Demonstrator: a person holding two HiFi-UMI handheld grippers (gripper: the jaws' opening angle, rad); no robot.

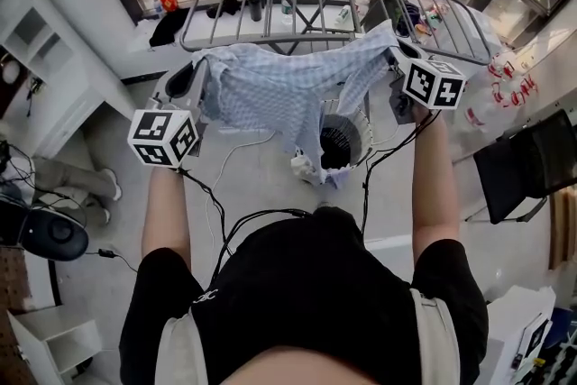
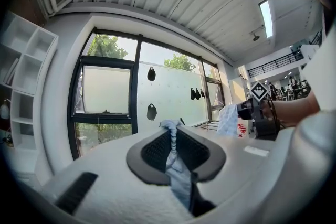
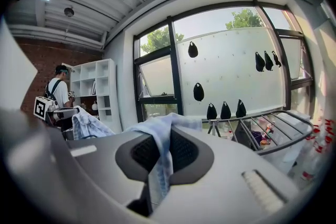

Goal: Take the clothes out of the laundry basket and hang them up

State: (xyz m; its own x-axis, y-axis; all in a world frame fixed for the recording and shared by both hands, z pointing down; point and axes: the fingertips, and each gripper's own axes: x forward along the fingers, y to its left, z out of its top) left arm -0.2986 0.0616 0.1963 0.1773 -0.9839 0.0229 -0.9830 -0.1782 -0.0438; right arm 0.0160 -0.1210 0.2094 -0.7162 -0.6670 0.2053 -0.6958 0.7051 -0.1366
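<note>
- While it hangs stretched between both grippers, the pale blue checked garment point(image 1: 288, 95) sags in soft folds, its lower end drooping over the white laundry basket point(image 1: 364, 133)
- The left gripper point(image 1: 192, 78) is clenched on one bunched corner, the right gripper point(image 1: 395, 60) on the other
- The cloth sits just before the metal drying rack point(image 1: 297, 9)

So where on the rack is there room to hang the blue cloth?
The middle rails of the rack look bare, between the black cloth near the left end and the dark clothes on the right wing. That stretch lies just beyond the blue cloth. Both ends are more crowded.
</note>
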